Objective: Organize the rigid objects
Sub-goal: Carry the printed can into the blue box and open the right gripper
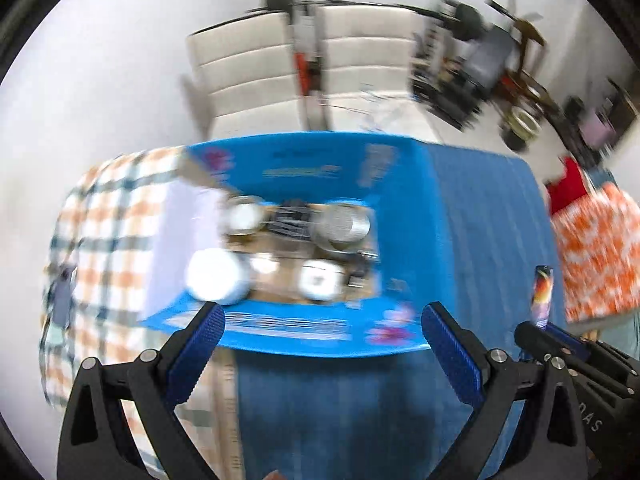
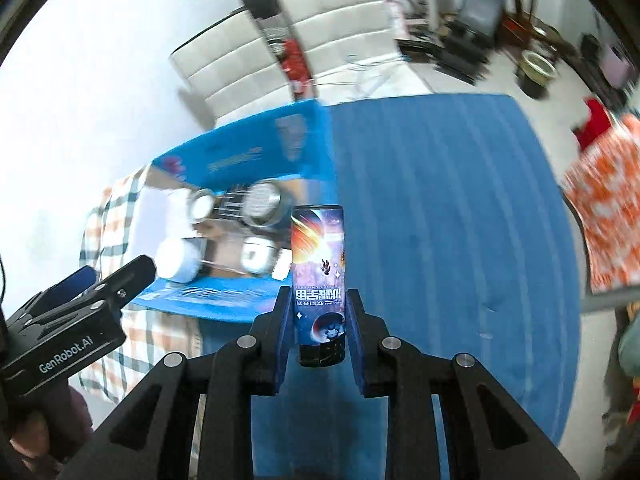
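Note:
An open blue cardboard box (image 1: 304,326) stands on a blue cloth; it holds several blurred white and metal round containers (image 1: 216,276). My left gripper (image 1: 322,320) is open and empty, just in front of the box's near flap. My right gripper (image 2: 318,300) is shut on a tall slim can (image 2: 319,276) with a space print, held upright above the blue cloth, right of the box (image 2: 240,160). The can (image 1: 542,294) and right gripper also show at the right of the left wrist view. The left gripper (image 2: 112,280) shows at the left of the right wrist view.
A checked orange and teal cloth (image 1: 104,220) lies left of the box. An orange and white patterned cloth (image 1: 596,248) lies at the right. White chairs (image 1: 256,76) stand beyond the table. Cluttered furniture (image 1: 492,64) is at the far right.

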A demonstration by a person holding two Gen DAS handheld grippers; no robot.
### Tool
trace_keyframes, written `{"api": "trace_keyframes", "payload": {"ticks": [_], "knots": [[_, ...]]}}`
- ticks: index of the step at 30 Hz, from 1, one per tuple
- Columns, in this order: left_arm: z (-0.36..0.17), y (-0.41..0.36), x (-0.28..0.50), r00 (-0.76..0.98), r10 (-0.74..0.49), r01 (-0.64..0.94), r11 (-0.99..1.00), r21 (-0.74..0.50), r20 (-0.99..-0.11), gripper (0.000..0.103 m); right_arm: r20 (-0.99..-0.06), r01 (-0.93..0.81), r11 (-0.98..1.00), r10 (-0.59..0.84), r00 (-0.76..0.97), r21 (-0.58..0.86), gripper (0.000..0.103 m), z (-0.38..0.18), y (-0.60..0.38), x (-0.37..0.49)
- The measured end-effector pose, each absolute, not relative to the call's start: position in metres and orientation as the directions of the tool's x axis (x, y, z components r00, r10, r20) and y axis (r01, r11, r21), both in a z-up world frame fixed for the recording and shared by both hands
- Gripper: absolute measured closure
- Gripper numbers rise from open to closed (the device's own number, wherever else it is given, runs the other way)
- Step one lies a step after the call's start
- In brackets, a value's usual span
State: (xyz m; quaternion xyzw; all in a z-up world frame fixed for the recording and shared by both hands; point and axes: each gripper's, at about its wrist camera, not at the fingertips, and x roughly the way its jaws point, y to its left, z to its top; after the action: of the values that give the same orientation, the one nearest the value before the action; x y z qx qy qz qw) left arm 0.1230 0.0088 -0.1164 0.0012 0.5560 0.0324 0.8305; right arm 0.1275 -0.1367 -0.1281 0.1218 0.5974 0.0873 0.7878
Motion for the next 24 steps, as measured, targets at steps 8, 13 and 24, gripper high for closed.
{"api": "trace_keyframes", "payload": {"ticks": [8, 13, 24], "knots": [[-0.154, 0.094, 0.137, 0.307, 0.128, -0.151, 0.985, 0.085, -0.943, 0.002, -0.979, 0.048, 0.988, 0.138, 0.151, 0.146, 0.076, -0.212, -0.083, 0.178], [-0.18, 0.116, 0.146, 0.262, 0.118, -0.164, 0.984, 0.076, -0.958, 0.002, -0.995, 0.048, 0.999, -0.022, 0.101, -0.018, 0.076, -0.25, -0.073, 0.198], [-0.225, 0.119, 0.169, 0.186, 0.087, -0.094, 0.993, 0.07, -0.979, 0.002, -0.994, 0.091, 0.991, -0.105, 0.028, -0.102, 0.076, -0.292, -0.059, 0.208]]}}
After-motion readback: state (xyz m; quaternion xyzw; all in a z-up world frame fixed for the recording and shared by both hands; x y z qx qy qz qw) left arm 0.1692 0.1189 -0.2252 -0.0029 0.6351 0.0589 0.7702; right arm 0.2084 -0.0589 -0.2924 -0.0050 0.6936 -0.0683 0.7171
